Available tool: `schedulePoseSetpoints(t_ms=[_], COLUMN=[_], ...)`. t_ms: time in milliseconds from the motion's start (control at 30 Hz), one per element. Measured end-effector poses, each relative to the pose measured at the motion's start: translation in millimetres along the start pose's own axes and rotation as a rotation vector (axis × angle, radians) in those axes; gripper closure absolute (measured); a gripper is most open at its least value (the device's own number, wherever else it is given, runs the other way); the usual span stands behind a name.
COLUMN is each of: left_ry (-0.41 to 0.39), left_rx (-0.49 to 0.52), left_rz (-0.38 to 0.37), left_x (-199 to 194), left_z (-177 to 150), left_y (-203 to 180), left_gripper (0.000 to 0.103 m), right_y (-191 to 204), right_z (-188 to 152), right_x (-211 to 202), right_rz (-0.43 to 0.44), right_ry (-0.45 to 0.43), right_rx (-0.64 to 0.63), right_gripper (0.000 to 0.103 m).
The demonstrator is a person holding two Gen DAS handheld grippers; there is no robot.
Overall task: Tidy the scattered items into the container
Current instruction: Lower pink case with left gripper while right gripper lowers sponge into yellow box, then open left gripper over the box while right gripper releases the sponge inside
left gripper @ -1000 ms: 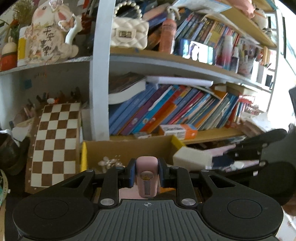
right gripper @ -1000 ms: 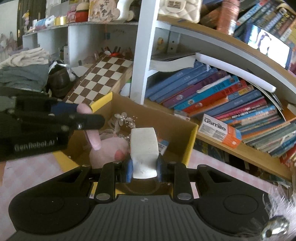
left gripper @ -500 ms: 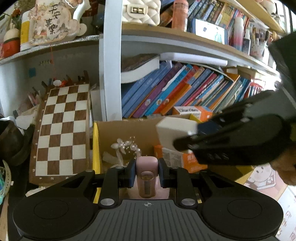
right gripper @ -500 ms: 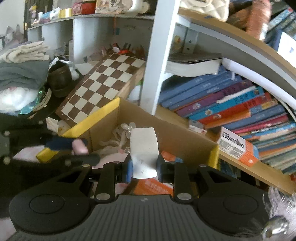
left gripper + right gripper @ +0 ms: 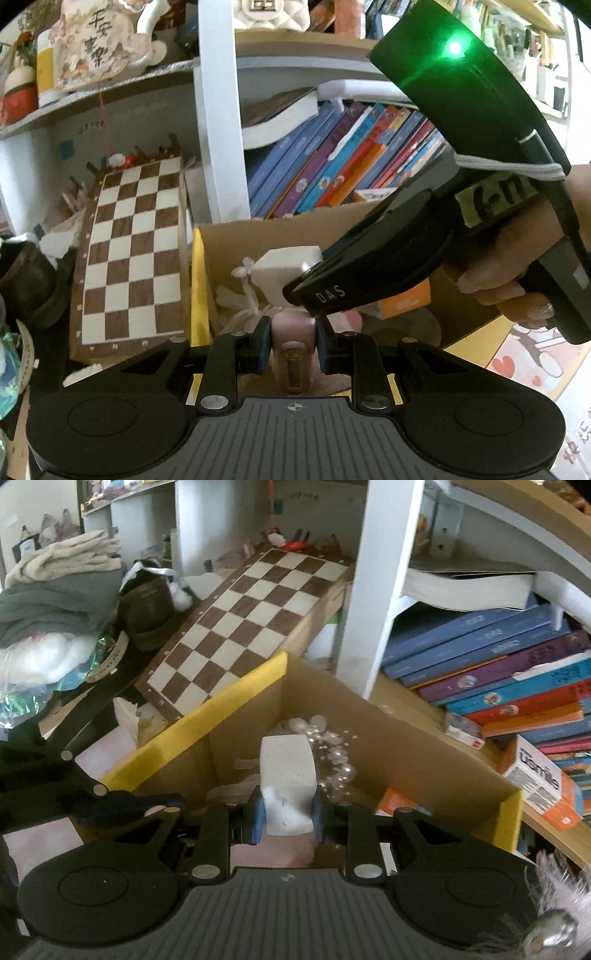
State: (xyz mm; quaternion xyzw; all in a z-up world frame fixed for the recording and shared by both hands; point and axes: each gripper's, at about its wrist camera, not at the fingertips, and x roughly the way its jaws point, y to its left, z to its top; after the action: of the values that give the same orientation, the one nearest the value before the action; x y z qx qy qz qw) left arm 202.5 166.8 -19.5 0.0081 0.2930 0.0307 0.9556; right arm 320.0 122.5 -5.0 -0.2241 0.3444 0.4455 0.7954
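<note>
Right gripper [image 5: 288, 812] pinches white foam block [image 5: 287, 775] above open brown cardboard box with yellow flaps [image 5: 424, 738]; left gripper [image 5: 291, 349] clamps pink rounded case [image 5: 293, 332] over box's near edge. Best practice: lower inside box walls before spreading jaws, release one at a time, grippers crowd closely.

**Readable markings**

"DAS" in pale letters along the black finger of the right gripper [image 5: 295, 284], seen from the left wrist. Hand-drawn marks on a tan tape label [image 5: 495, 201] on that gripper's body, not clear enough to read. Four dark Chinese characters, "平安喜樂", on the floral plaque [image 5: 98, 44] on the upper shelf. "usmile" printed on the white-and-orange carton [image 5: 543, 779] beside the leaning books. Book spine titles too small to read.
</note>
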Motion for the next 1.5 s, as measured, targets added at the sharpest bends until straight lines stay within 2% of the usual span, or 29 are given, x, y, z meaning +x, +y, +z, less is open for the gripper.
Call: schedulePoseSetpoints(t_ms=[400,467,533,700,867,933,1167,1233,1367,1500], left_ry=[-0.011,-0.017,-0.023,-0.039,-0.059,-0.07,-0.112,-0.124,-0.138,-0.146], left_rx=[-0.032,-0.033,-0.033,-0.039,-0.036,-0.034,-0.018,-0.013,0.002,0.011], left_rz=[0.028,0.033,0.039,0.047,0.05,0.05,0.053,0.054,0.052,0.045], left_x=[-4,-5,-7,-12,-20,-24,-39,-44,-53,-60], left_z=[0,1,2,4,7,9,14,15,16,17], left_y=[2,2,2,1,-2,-3,-9,-12,-18,-23], left_gripper=[0.079,0.079,0.077,0.071,0.067,0.061,0.059,0.054,0.051,0.042], right_y=[9,9,8,3,-3,-5,-9,-10,-12,-13], right_z=[3,4,4,3,-1,-4,-21,-28,-41,-57], right_x=[15,13,10,-1,-21,-31,-68,-77,-94,-111], right_rz=[0.056,0.054,0.057,0.05,0.022,0.006,-0.046,-0.062,-0.099,-0.17], right_ry=[0.022,0.012,0.003,-0.017,-0.043,-0.058,-0.109,-0.121,-0.142,-0.152], right_rx=[0.0,0.002,0.003,0.04,0.075,0.092,0.148,0.164,0.198,0.22], right_gripper=[0.079,0.077,0.068,0.065,0.064,0.061,0.059,0.059,0.058,0.056])
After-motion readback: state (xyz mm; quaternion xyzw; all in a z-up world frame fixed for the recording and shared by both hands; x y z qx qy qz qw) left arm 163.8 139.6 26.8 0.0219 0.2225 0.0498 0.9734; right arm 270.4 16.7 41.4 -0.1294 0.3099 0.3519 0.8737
